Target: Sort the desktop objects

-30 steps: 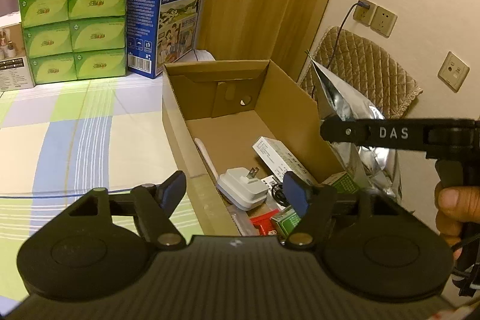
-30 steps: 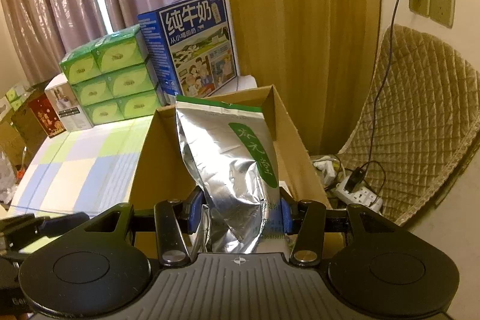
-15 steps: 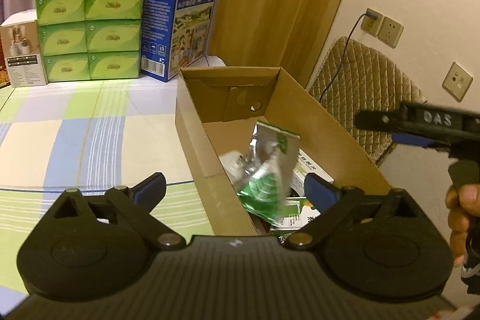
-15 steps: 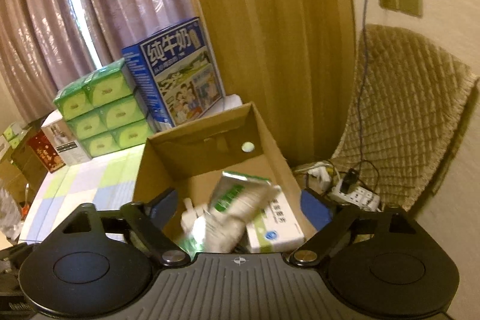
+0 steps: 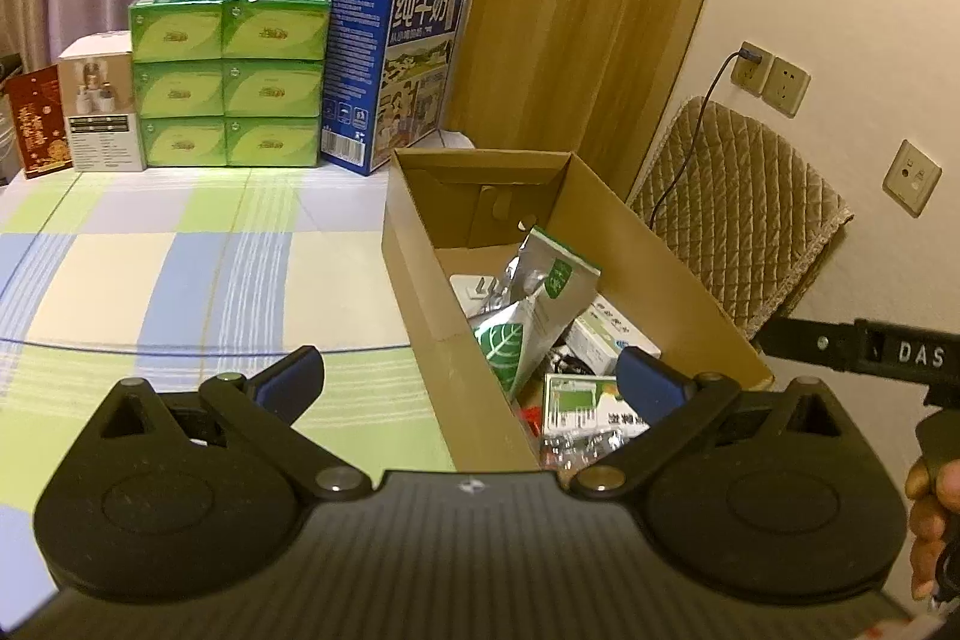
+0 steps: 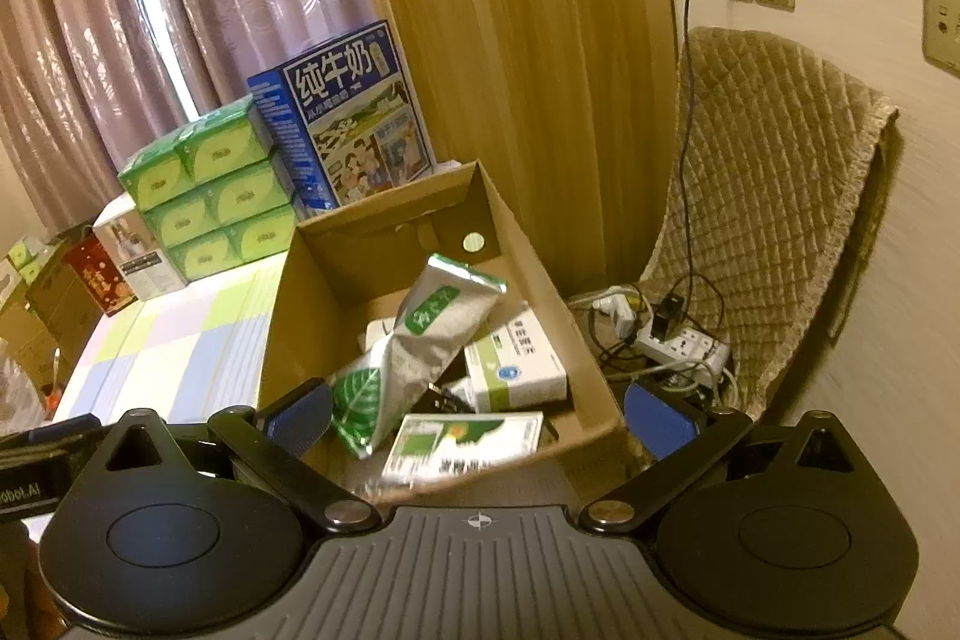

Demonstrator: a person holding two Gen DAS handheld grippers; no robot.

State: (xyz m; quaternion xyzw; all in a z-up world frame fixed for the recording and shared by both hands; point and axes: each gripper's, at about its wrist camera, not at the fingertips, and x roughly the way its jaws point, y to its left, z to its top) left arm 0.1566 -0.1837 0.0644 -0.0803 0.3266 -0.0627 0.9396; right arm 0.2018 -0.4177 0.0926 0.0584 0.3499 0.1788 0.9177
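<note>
An open cardboard box (image 5: pixel 420 274) (image 6: pixel 281 322) stands at the right end of the checked table. In it a silver foil bag with a green label (image 5: pixel 543 289) (image 6: pixel 435 334) lies tilted on top of white-and-green medicine boxes (image 6: pixel 516 361) and a white plug (image 5: pixel 474 287). My left gripper (image 5: pixel 469 377) hovers over the box's near left wall; its jaws are opening and nothing is pressed between them. My right gripper (image 6: pixel 478 415) hangs above the box's near end. Its jaws are opening too, free of the bag.
Green tissue packs (image 5: pixel 228 82) and a blue milk carton (image 5: pixel 390 64) stand at the table's back. A quilted chair (image 6: pixel 774 196) and a power strip (image 6: pixel 681 340) with cables sit right of the box. A hand (image 5: pixel 933 496) shows at the right edge.
The right gripper let go of the foil bag, which dropped and tipped over into the box. Both pairs of jaws widened, and both grippers drew back from the box.
</note>
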